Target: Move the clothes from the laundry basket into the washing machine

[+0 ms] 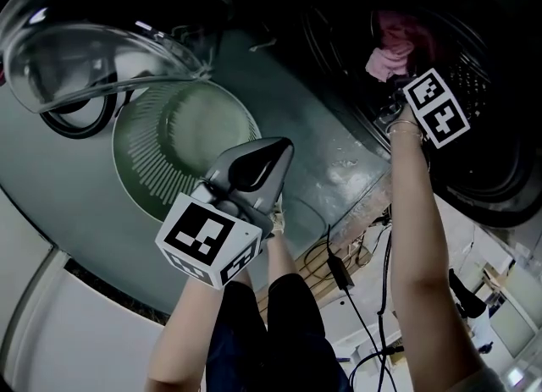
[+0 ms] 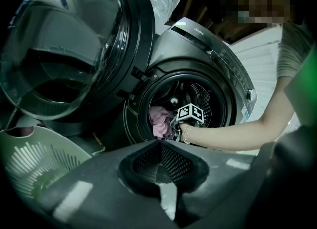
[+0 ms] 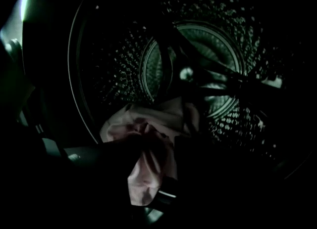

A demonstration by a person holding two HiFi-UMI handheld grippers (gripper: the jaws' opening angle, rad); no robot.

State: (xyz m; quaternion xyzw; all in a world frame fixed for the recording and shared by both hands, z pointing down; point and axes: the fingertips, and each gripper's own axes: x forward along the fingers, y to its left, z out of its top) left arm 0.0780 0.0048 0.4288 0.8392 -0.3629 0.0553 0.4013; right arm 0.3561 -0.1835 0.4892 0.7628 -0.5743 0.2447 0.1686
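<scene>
The washing machine's round opening (image 1: 474, 153) faces me, its drum (image 3: 198, 60) dark and perforated. Inside it my right gripper (image 1: 391, 85) is shut on a pink garment (image 1: 391, 50), which bunches between its jaws (image 3: 148, 173) and spreads over the drum's lower wall. From the left gripper view, that gripper (image 2: 176, 124) and the pink garment (image 2: 159, 121) sit just inside the opening. My left gripper (image 1: 278, 149) hangs shut with nothing in it, over the pale green laundry basket (image 1: 144, 170). No clothes show in the basket (image 2: 29, 163).
The glass door (image 1: 102, 35) stands swung open to the left, above the basket. Black cables and a plug (image 1: 339, 272) lie on the floor by my legs. White panels (image 1: 51, 322) run along the lower left.
</scene>
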